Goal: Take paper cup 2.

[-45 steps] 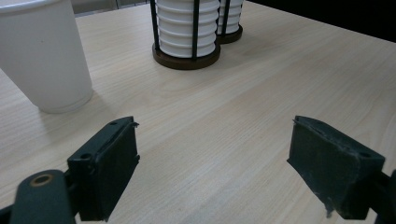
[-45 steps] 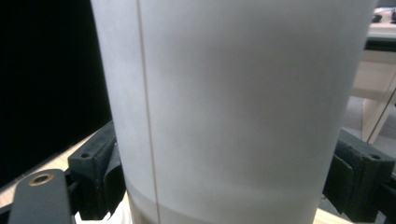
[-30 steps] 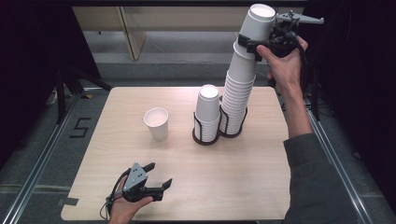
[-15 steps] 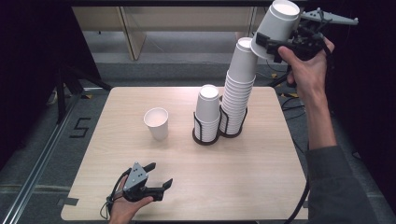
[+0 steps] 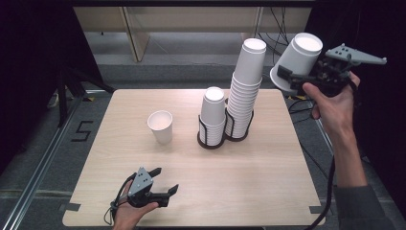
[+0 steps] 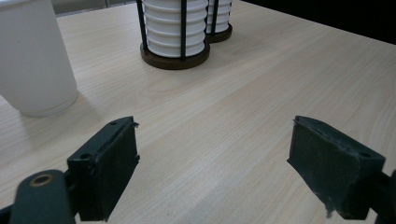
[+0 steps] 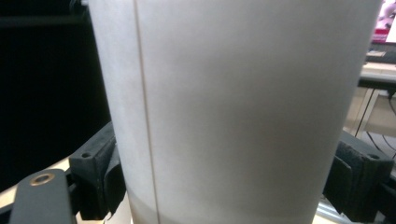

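I've got a white paper cup (image 5: 297, 62) up in the air, upside down and tilted, its base facing up, off past the table's right edge. It hangs just right of the tall stack of white cups (image 5: 244, 91), clear of it. Its seam runs straight down the wall.

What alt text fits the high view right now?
The right gripper holds a white cup, bottom up, in the air right of the tall stack. A shorter stack and an upright cup stand on the table; the left gripper rests open near its front edge.
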### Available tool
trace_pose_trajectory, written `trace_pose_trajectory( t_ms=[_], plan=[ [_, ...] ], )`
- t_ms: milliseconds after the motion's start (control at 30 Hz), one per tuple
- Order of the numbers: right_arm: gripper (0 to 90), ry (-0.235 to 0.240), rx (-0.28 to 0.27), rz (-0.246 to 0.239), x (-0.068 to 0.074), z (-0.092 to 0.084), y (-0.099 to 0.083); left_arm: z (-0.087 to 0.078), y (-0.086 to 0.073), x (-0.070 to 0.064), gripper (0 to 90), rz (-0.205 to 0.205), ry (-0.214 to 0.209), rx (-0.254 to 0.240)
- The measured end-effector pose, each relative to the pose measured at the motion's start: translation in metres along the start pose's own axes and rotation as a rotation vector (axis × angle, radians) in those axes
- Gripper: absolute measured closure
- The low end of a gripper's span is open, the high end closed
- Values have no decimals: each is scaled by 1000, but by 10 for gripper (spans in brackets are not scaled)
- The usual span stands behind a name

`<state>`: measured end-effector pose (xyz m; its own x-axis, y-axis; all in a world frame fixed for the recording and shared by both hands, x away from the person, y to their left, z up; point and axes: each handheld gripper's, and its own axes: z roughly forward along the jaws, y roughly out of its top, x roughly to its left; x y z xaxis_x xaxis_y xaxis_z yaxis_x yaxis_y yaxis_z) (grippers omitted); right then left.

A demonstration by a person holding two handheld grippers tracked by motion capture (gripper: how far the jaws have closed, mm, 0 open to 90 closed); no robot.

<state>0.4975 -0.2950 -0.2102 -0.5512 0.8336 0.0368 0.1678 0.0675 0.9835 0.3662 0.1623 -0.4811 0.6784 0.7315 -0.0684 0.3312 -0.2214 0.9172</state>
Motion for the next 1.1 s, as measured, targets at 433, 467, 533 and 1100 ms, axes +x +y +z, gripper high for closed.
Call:
trace_pose_trajectory(
  t_ms=[433,467,533,1100],
  plan=[
    [148,102,51,-13,39,-5,-78,1,0,-3,148,0,-37,-5],
    [148,105,50,-30,42,-2,-84,1,0,-2,148,2,-39,-5],
    [148,131,57,-6,50,2,-98,2,0,-2,148,4,-48,-21],
    [148,286,117,-9,102,42,-177,-4,2,-3,146,72,-69,-123]
  ],
)
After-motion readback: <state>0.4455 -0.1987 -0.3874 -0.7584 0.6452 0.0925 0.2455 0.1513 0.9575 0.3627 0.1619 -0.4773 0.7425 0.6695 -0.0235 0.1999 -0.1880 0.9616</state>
